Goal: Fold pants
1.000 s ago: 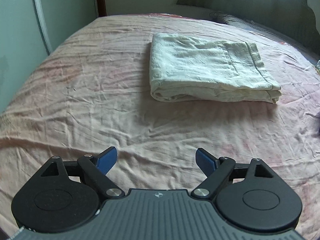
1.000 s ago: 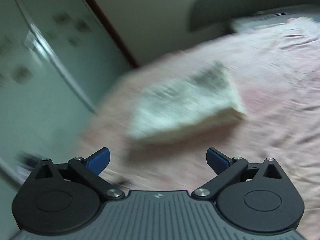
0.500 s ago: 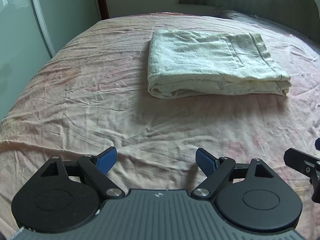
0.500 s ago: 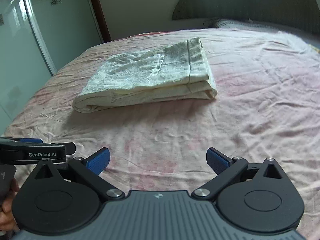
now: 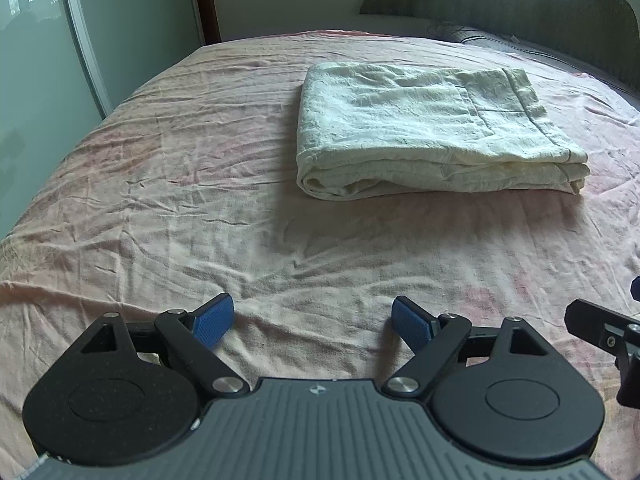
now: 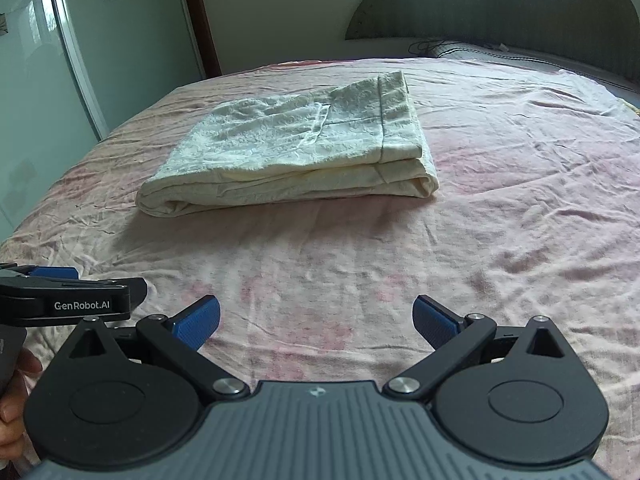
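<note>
The cream pants [image 5: 432, 132] lie folded into a thick flat rectangle on the pink bedsheet [image 5: 200, 200], with a back pocket on top. They also show in the right wrist view [image 6: 296, 156]. My left gripper [image 5: 313, 322] is open and empty, low over the sheet well in front of the pants. My right gripper [image 6: 316, 320] is open and empty, also well short of the pants. The left gripper's body shows at the left edge of the right wrist view [image 6: 68, 300].
A dark padded headboard [image 5: 500, 0] and a pillow edge [image 6: 500, 50] lie behind the bed. A glass sliding door [image 6: 40, 80] stands close to the bed's left side. A wooden door frame [image 5: 206, 0] is at the far left corner.
The right gripper has swung round from a blurred tilted view and now faces the pants squarely beside the left gripper. The left gripper has shifted slightly. The pants have not moved.
</note>
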